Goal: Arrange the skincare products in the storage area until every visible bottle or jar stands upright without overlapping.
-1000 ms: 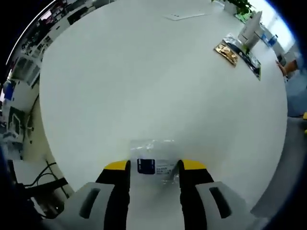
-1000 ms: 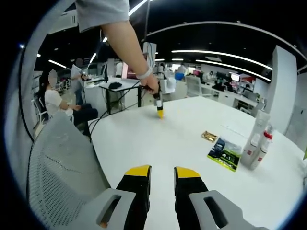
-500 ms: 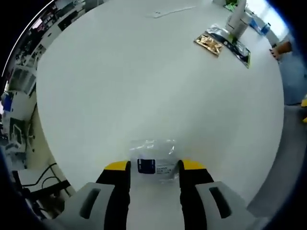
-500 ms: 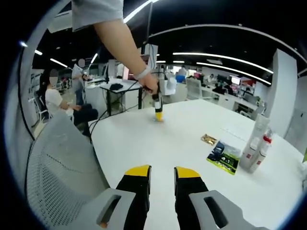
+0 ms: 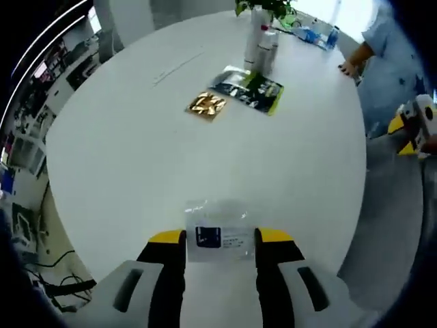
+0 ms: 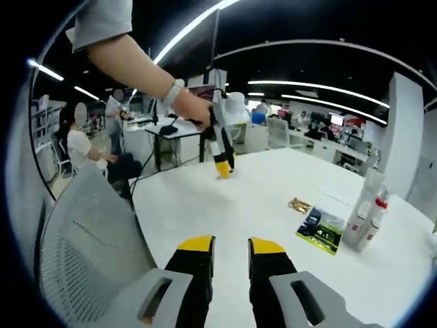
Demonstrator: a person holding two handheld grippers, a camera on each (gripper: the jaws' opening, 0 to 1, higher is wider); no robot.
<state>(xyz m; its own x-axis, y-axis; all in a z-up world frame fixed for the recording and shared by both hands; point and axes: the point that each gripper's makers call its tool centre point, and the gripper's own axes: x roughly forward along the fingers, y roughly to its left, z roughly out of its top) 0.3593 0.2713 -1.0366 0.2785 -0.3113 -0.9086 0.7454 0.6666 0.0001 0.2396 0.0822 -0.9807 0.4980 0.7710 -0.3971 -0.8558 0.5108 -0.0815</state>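
Lifting off the table (image 5: pixel 136 137) is what seems to have just happened: a second ago the left gripper (image 5: pixel 220 236) sat low over the white surface with the packet, and now it's raised and swung, so the bottles (image 5: pixel 259 42) show at the top of the left gripper view instead of the far upper right. Its yellow-tipped jaws are clamped on a clear plastic packet (image 5: pixel 218 229) with a dark label, bottom centre of that view.

Over in the right gripper view, the left gripper (image 6: pixel 220 147) appears in the upper middle, held up off the table in a person's hand (image 6: pixel 193 113). The right gripper (image 6: pixel 231 247) hangs at the bottom with its jaws a little apart and nothing between them.

Two bottles (image 6: pixel 365 212) stand upright at the right edge, touching or nearly so, with a dark green pouch (image 6: pixel 319 229) and a small gold sachet (image 6: pixel 298 204) lying flat beside them. Looks like the packet is being carried toward that group, so the tidying isn't finished.
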